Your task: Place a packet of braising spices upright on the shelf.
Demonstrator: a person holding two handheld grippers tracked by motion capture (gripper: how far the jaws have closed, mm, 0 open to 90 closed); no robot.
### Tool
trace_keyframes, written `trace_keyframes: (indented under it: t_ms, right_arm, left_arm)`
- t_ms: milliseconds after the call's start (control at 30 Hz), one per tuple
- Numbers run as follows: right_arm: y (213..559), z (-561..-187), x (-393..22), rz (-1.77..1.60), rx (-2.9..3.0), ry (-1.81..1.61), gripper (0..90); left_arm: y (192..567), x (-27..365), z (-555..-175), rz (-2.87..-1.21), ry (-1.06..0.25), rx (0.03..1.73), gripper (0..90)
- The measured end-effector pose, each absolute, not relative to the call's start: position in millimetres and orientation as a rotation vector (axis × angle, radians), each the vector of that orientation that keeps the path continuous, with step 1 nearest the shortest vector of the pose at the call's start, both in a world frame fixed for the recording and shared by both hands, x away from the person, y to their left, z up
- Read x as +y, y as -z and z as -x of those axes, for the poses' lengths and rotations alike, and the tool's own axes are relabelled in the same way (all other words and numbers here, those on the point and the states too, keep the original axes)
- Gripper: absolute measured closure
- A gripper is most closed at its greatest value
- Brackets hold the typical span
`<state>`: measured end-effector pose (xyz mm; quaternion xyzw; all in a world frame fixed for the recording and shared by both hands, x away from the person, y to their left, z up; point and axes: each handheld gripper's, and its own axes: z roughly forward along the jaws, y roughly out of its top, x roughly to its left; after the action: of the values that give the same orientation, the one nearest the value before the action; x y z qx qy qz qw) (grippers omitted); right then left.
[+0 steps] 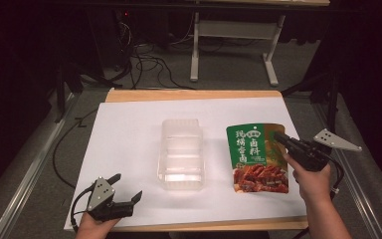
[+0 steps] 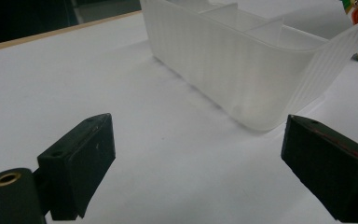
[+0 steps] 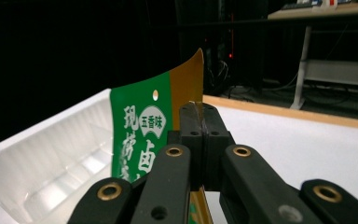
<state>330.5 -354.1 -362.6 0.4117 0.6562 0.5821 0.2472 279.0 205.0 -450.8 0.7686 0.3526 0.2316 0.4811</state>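
A green and orange seasoning pouch (image 1: 256,158) lies on the white-covered table (image 1: 129,134), toward the person's right, with its printed face up and a picture of braised meat along its near end. The right hand-held gripper (image 1: 280,137) comes in from the pouch's right side and has its jaws pressed together on the pouch's far right edge, near the top corner; in the right gripper view the pouch (image 3: 144,135) rises out from between the closed jaws, its gripped corner lifted and bowed upward while the rest of it, seen from above, rests on the table. Just to the left of the pouch, near the middle of the table and apart from it, sits a clear plastic tray (image 1: 180,153) with dividers inside; the right gripper view shows this tray (image 3: 51,163) beyond the pouch. The left hand-held gripper (image 1: 127,188) rests at the near left corner of the table, well apart from the pouch, its jaws spread wide with nothing between them, and they point toward the tray (image 2: 242,70), which stands a short way ahead of them.
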Motion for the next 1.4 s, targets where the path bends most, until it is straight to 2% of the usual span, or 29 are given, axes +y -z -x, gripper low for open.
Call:
trace_keyframes:
  t_ms: [233, 867, 1400]
  right_arm:
    - [347.2, -322.3, -346.7, -1.018, 1.719, -1.584, 90.0]
    - [336.2, -319.9, -341.9, -0.924, 1.636, -1.622, 90.0]
    - [311.0, -310.2, -294.2, -0.795, 1.621, -1.813, 90.0]
  left_arm:
    - [451.4, 203.9, -279.3, -1.88, -0.564, 0.857, 10.1]
    - [452.3, 203.7, -279.2, -1.887, -0.564, 0.859, 10.2]
    - [452.6, 203.9, -279.1, -1.888, -0.566, 0.858, 10.2]
